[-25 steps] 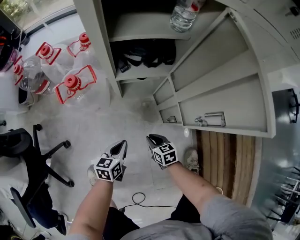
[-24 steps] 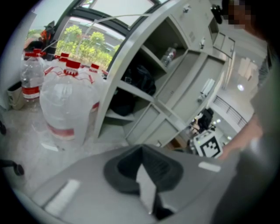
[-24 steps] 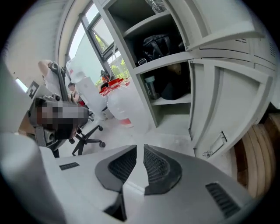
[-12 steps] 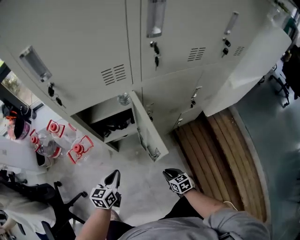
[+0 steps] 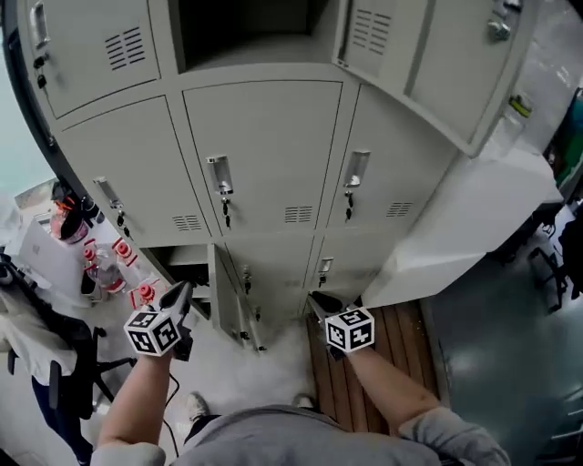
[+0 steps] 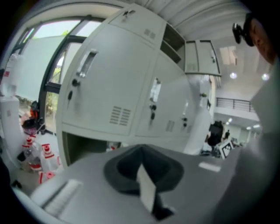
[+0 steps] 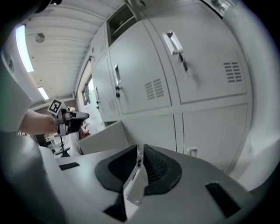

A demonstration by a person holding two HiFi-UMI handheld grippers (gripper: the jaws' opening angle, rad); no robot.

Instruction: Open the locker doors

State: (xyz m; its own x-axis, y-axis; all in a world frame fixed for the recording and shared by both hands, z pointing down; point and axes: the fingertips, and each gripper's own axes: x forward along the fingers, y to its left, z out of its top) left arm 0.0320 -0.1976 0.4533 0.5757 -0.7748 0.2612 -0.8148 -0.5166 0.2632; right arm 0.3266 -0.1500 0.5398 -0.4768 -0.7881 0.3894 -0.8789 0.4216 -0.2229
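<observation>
The grey lockers fill the head view. The middle row shows three closed doors; the centre door (image 5: 260, 155) has a handle and a key (image 5: 219, 177), and so does the right door (image 5: 392, 173). In the bottom row the left door (image 5: 228, 305) hangs ajar and the right door (image 5: 465, 232) swings wide. My left gripper (image 5: 179, 291) is shut and empty, in front of the bottom left locker. My right gripper (image 5: 315, 298) is also shut and empty, below the middle row. Neither touches a door. Closed doors (image 6: 109, 87) (image 7: 201, 65) fill both gripper views.
Water bottles with red caps (image 5: 118, 268) stand on the floor at the left, beside an office chair (image 5: 55, 364). A wooden platform (image 5: 383, 364) lies under the right lockers. In the top row one compartment (image 5: 246, 27) is open, its door (image 5: 428, 55) swung right.
Both grippers have risen from near the floor to the height of the lower lockers. The head view has lifted from the floor to the middle row of doors.
</observation>
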